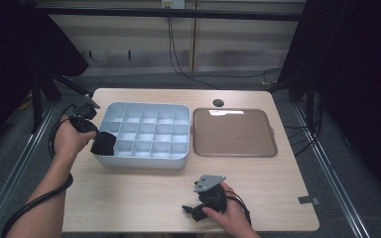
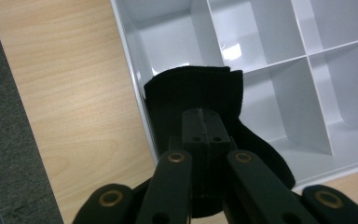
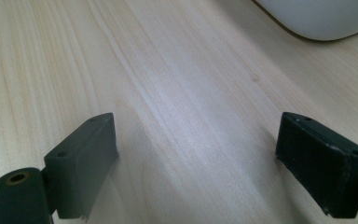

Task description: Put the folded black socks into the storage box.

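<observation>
Left gripper [image 2: 204,122] clamped on black cloth [image 2: 193,95], apparently over divided tray [image 1: 141,161] corner cell, right gripper [image 3: 196,154] wide open, empty

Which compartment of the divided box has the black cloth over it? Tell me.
The near-left corner compartment of the grey divided box: the left gripper, shut on the black cloth, holds it there. The other compartments look empty.

No writing, label, brand, number or sign can be read anywhere. The divided grey box [image 1: 144,157] near the left edge of the desk [image 1: 144,198] is blank, and so is the flat lid [image 1: 234,133] beside it.
</observation>
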